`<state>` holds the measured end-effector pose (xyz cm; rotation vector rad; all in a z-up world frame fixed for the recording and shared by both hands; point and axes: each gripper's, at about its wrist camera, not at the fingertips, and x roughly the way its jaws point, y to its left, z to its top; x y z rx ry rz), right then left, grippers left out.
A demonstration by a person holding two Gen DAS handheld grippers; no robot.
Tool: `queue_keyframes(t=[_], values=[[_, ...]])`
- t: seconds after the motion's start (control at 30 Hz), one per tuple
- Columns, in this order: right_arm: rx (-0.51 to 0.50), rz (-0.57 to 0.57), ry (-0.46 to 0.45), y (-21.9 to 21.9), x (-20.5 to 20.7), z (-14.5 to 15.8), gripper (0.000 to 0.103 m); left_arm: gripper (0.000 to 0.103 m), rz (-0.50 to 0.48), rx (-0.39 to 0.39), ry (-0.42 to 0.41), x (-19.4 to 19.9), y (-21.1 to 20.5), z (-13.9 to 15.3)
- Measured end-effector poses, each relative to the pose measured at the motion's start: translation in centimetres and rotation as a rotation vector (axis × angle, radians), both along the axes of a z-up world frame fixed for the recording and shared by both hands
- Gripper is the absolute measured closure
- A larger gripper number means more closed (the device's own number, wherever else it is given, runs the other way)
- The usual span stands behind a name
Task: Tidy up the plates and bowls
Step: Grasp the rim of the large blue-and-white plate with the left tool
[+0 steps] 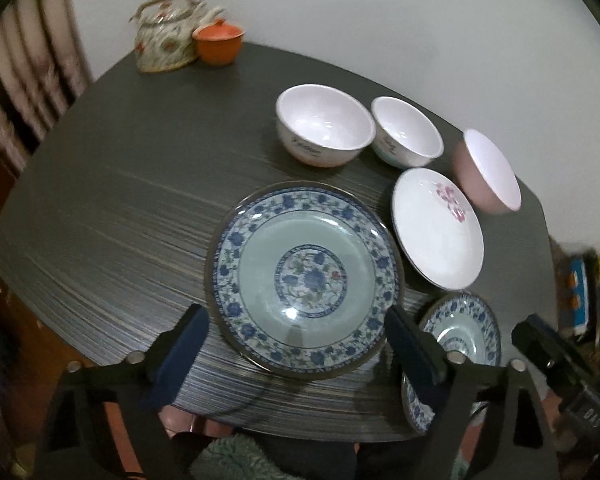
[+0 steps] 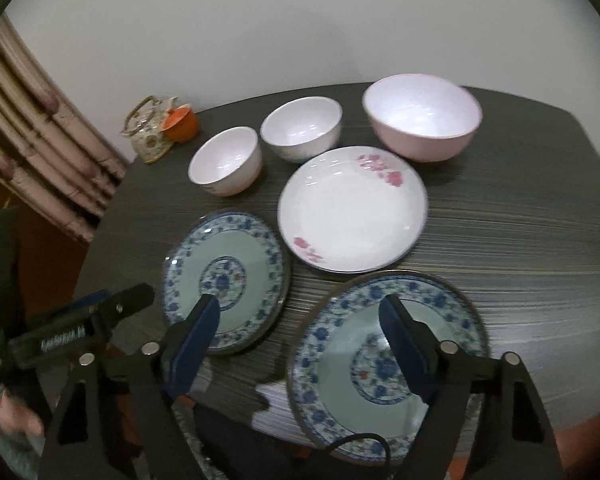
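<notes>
On the dark table [image 1: 120, 220] lie two blue-patterned plates, one on the left [image 1: 304, 278] [image 2: 226, 280] and one on the right [image 1: 460, 344] [image 2: 384, 356]. Behind them are a white plate with pink flowers [image 1: 436, 228] [image 2: 352, 208], two small white bowls [image 1: 324, 124] [image 1: 406, 130] [image 2: 226, 160] [image 2: 300, 128] and a pink bowl [image 1: 486, 170] [image 2: 422, 116]. My left gripper [image 1: 296, 344] is open and empty above the left blue plate's near rim. My right gripper [image 2: 300, 336] is open and empty, between the two blue plates at the table's front edge.
A patterned teapot [image 1: 166, 32] [image 2: 150, 128] and an orange lidded cup [image 1: 218, 42] [image 2: 182, 122] stand at the far left corner. A curtain [image 2: 40, 128] hangs left of the table. The right gripper's body [image 1: 556, 356] shows at the left view's right edge.
</notes>
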<state>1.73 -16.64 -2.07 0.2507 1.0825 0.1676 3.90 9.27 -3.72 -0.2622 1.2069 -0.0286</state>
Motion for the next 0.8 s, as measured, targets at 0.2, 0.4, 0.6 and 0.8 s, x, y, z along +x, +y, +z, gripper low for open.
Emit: queue_keyframes(t=[0.2,0.4,0.6,0.8], values=[[0.121,0.060,0.063,0.6,2.0,-1.9,0.035,0.032,0.044,-0.148,0.027,1.3,3.3,-1.3],[0.235,0.060,0.150,1.0,3.8,-4.7,0.043,0.048,0.086,-0.235,0.061,2.1,5.9,-2.7],[0.267,0.070,0.212,1.9,5.3,-6.9,0.052,0.051,0.122,-0.314,0.119,2.8,7.4,-4.6],[0.267,0.062,0.253,2.3,6.8,-8.8,0.058,0.051,0.137,-0.315,0.140,3.5,7.9,-5.9]])
